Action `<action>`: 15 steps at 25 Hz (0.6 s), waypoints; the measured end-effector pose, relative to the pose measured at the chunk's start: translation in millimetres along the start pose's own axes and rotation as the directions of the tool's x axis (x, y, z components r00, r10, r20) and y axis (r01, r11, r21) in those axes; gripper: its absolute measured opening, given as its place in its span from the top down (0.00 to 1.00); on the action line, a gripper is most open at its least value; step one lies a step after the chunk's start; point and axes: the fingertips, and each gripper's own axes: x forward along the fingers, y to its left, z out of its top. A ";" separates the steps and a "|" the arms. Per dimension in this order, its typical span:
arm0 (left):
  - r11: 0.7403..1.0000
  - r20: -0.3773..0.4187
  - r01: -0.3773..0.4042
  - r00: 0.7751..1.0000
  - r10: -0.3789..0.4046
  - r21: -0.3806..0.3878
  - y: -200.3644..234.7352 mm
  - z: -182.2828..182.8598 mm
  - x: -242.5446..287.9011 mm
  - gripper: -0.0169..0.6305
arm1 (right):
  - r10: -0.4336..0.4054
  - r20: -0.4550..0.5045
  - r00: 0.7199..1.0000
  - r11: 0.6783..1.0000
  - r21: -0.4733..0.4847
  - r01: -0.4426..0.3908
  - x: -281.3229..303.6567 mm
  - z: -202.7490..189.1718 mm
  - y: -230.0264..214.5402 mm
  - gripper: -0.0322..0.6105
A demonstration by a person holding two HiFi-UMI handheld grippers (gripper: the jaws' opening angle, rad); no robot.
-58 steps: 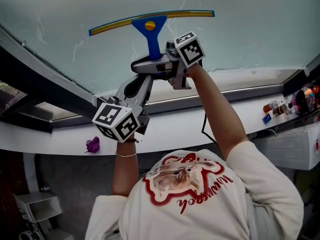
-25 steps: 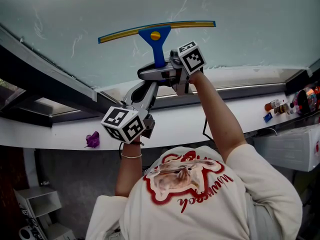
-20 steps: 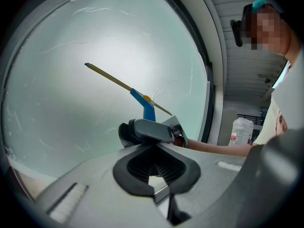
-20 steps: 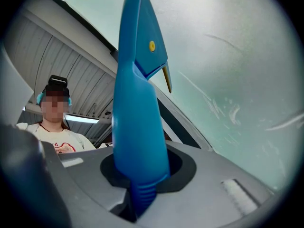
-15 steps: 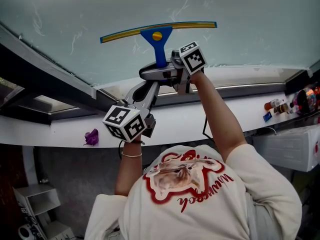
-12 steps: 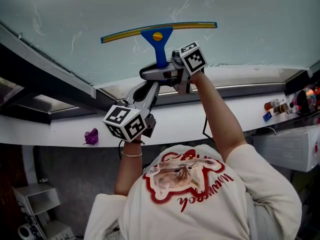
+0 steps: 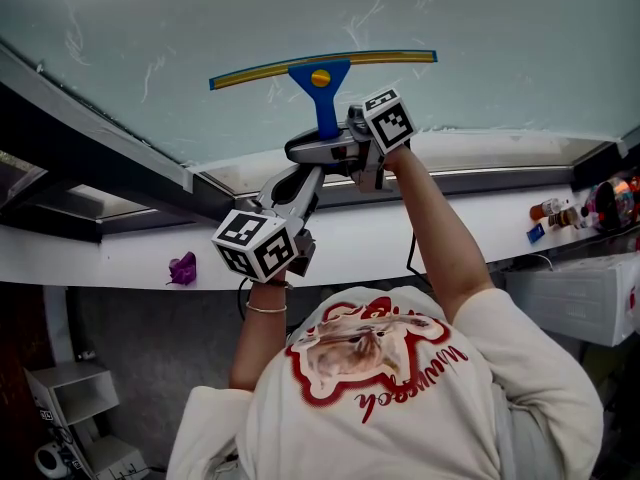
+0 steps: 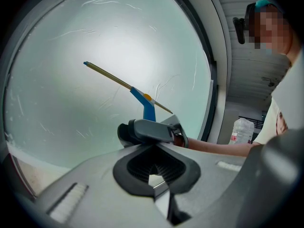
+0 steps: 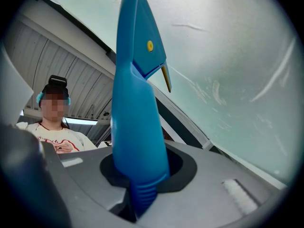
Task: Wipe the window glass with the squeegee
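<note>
At upper centre of the head view, the squeegee (image 7: 322, 78) lays its blade left-to-right on the window glass (image 7: 500, 28) just above the right gripper (image 7: 331, 138), whose jaws, just opening slightly, pinch its blue handle, while the left gripper (image 7: 303, 176), pressed together and empty, sits lower left.

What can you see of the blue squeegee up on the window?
The squeegee looks like blue plastic: a tapering handle with a yellow dot, topped by a long, thin, yellowish blade with blue tips. The blade seems to lie against the window glass, slightly slanted, handle pointing down. The right gripper has the ribbed handle end between its jaws, which have just been opening a little.
</note>
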 end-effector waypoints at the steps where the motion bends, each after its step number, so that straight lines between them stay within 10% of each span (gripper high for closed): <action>1: 1.000 -0.001 0.001 1.000 -0.001 -0.004 0.4 -1.2 0.2 0.96 | -0.002 -0.001 1.000 1.000 0.002 0.002 -0.3 -1.1 -1.0 0.81; 15: 1.000 -0.040 -0.004 0.999 0.003 -0.026 3.9 -17.0 2.0 0.96 | 0.003 -0.004 1.000 0.999 0.037 -0.003 -3.5 -15.2 -10.7 0.81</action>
